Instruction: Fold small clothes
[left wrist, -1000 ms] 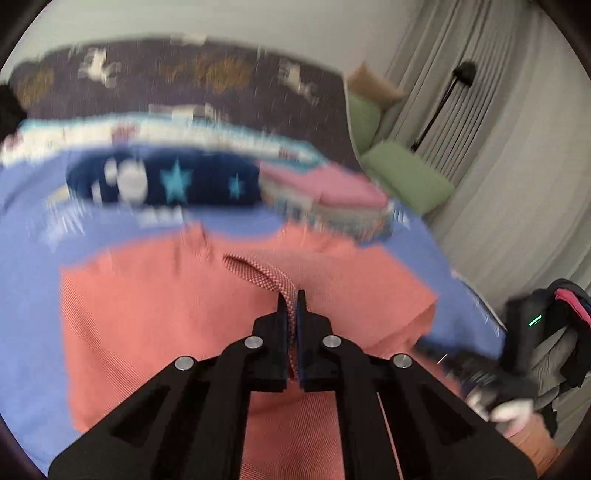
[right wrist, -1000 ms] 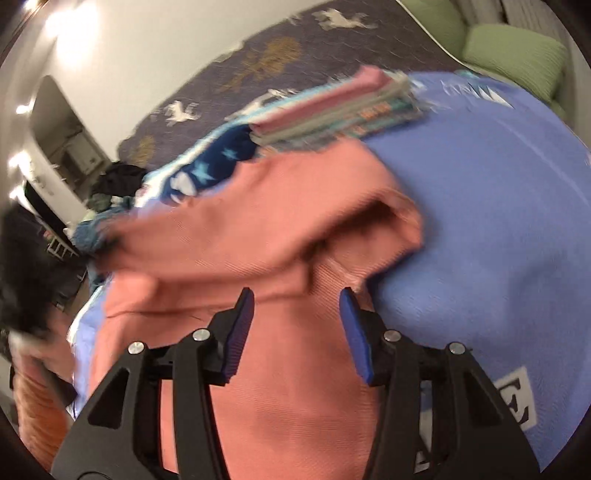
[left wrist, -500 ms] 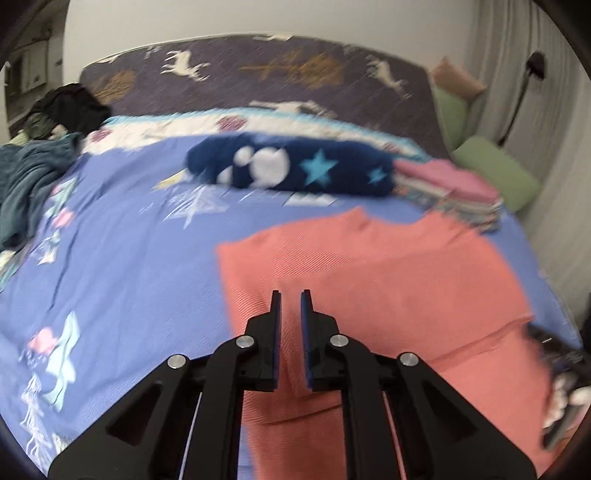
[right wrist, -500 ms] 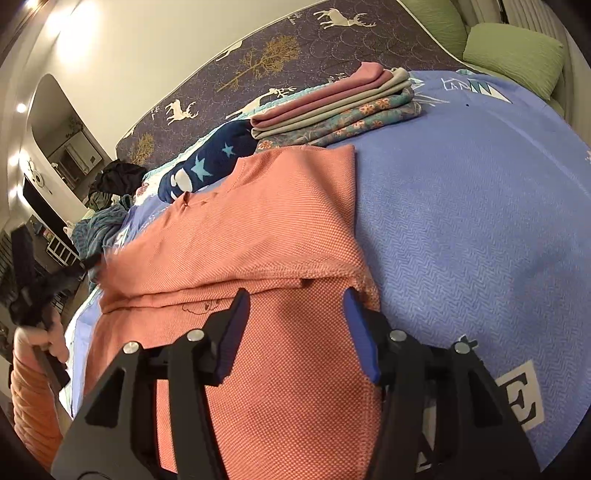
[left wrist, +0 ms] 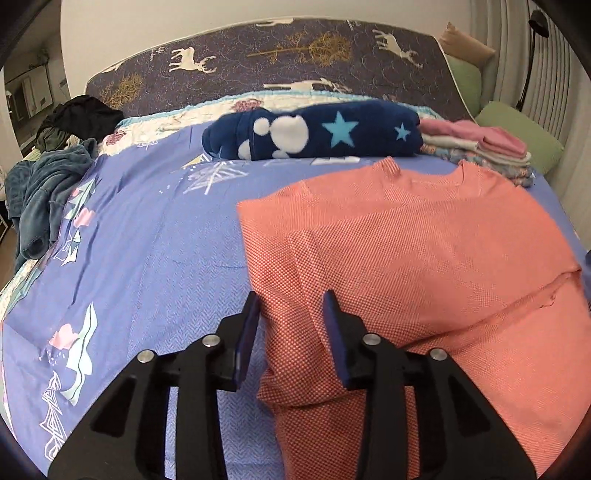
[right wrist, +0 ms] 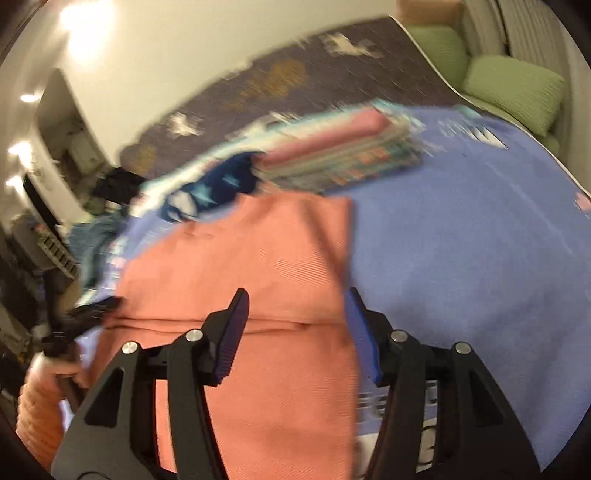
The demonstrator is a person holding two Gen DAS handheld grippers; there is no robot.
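Spread flat toward the bed's (left wrist: 140,251) right edge: coral knit top (left wrist: 424,251), left side folded inward. Left gripper (left wrist: 291,317) opening, folded edge loose between its jaws; right gripper (right wrist: 295,317) apart, clamping nothing. Best to lift clear straight, sparing the crease, then fold across evenly.

- A home bedroom.
- A bed (left wrist: 155,236) with a blue printed cover, a deer-patterned mattress (left wrist: 295,59) propped behind it.
- Green cushions (left wrist: 517,136), curtains (left wrist: 554,66), piled clothes (left wrist: 48,184).

Pale wall (left wrist: 147,33) behind deer-print headboard (left wrist: 295,62), green cushions (left wrist: 517,140), perhaps curtains (left wrist: 554,81) alongside.
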